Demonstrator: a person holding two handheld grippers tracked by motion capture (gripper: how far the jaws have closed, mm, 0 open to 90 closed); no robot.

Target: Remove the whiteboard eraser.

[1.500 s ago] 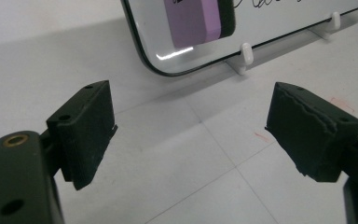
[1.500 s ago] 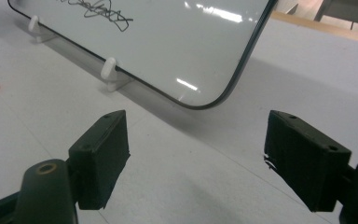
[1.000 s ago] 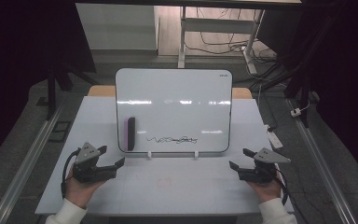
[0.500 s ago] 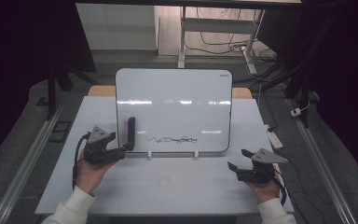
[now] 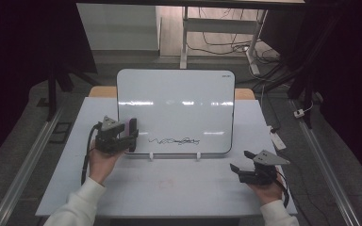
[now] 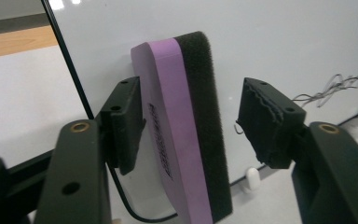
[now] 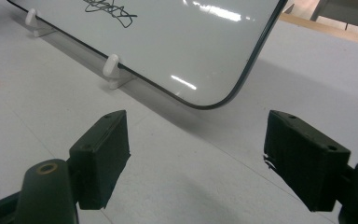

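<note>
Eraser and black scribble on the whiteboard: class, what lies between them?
Bare white board surface only. In the high view, the eraser sits left of the scribble on the whiteboard, with nothing between them.

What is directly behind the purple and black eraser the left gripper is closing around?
Behind the eraser is the whiteboard; its black foam face lies toward the board. The board patch beneath it is covered. The left gripper has been closing; its right pad is still clear.

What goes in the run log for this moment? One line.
left gripper: closing around eraser, not clamped | right gripper: open, empty | scribble on whiteboard
</note>
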